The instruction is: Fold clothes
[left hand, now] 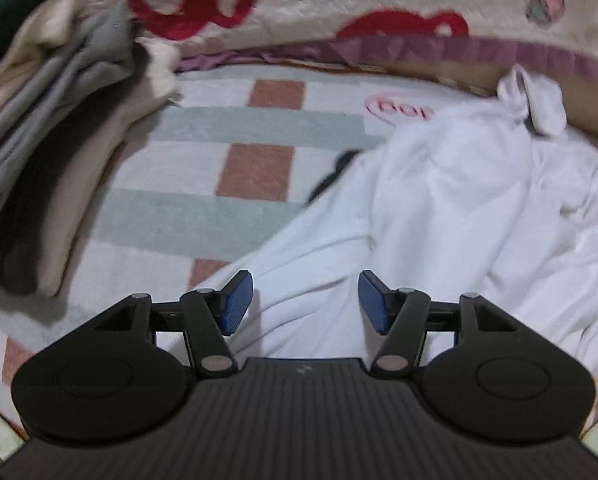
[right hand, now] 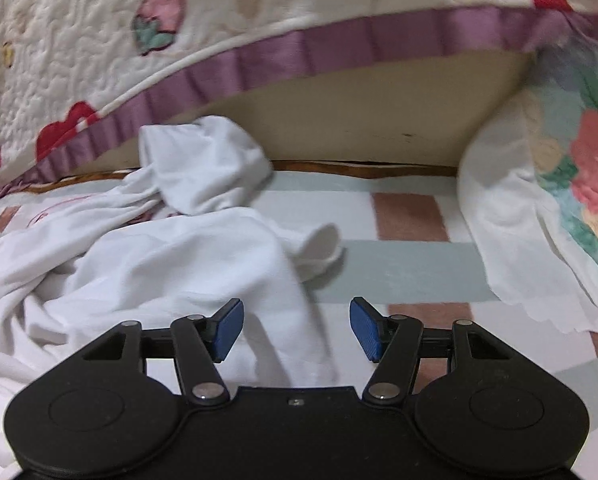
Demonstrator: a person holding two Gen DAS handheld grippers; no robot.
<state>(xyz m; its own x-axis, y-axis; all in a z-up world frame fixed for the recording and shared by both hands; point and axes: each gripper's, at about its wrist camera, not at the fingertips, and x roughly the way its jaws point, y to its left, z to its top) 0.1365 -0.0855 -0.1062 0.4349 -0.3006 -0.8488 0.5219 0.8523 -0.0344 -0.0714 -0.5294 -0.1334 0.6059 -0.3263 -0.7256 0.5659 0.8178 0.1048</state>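
Both spread wide, holding nothing: left gripper [left hand: 306, 304] sits over the white garment's [left hand: 459, 208] near edge, right gripper [right hand: 297, 330] at its right edge.

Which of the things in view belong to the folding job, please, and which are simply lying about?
Belongs to the job:
- crumpled white cotton garment, unfolded
- stack of folded beige and grey clothes
- left gripper and right gripper, both open

Lying about:
- cream quilted bedspread with red patterns and purple trim
- floral pillow
- checked blanket underneath
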